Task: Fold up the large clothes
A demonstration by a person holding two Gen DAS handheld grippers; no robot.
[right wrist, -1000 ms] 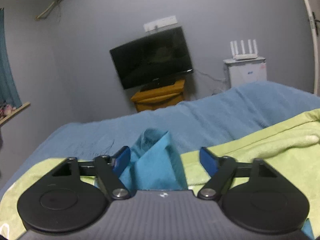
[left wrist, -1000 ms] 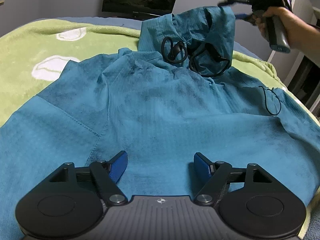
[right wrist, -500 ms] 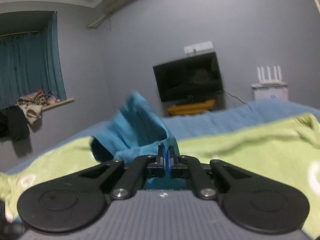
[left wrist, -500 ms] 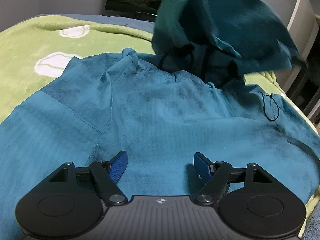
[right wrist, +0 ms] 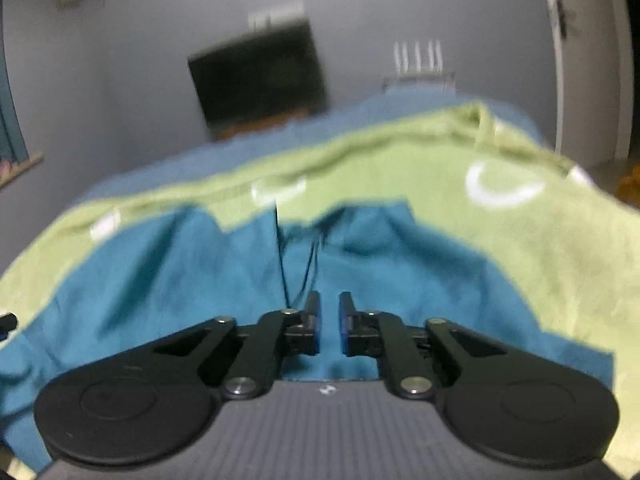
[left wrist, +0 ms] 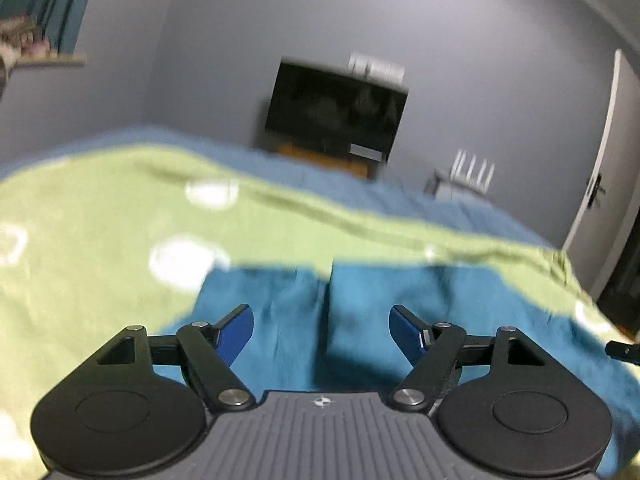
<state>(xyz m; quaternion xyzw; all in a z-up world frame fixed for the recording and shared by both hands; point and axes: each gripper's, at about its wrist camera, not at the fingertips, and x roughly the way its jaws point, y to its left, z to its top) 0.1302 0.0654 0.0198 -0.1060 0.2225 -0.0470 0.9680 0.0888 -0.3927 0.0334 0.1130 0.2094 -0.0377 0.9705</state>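
Observation:
The teal hooded jacket [left wrist: 360, 300] lies spread on the green blanket [left wrist: 100, 240], blurred in both views. My left gripper [left wrist: 322, 330] hovers above the jacket's near part, jaws wide and still opening, with nothing between the blue pads. In the right wrist view the jacket [right wrist: 180, 280] shows black drawstrings [right wrist: 280, 256] running down its middle. My right gripper [right wrist: 329, 322] sits low over the cloth, its jaws opening with a narrow gap. The pads do not press on the fabric seen through the gap. A tip of the right gripper [left wrist: 622, 350] shows at the left view's right edge.
The blanket covers a blue bed sheet [left wrist: 400, 200]. Beyond the bed's far end stand a dark TV [left wrist: 336, 114] on an orange stand, a white router [left wrist: 472, 168] on a small cabinet, and a white door [left wrist: 600, 200] at the right.
The right gripper carried the hood toward me and down onto the jacket, and its shut jaws have parted. The left gripper rose and tilted up, so the far wall now fills its view.

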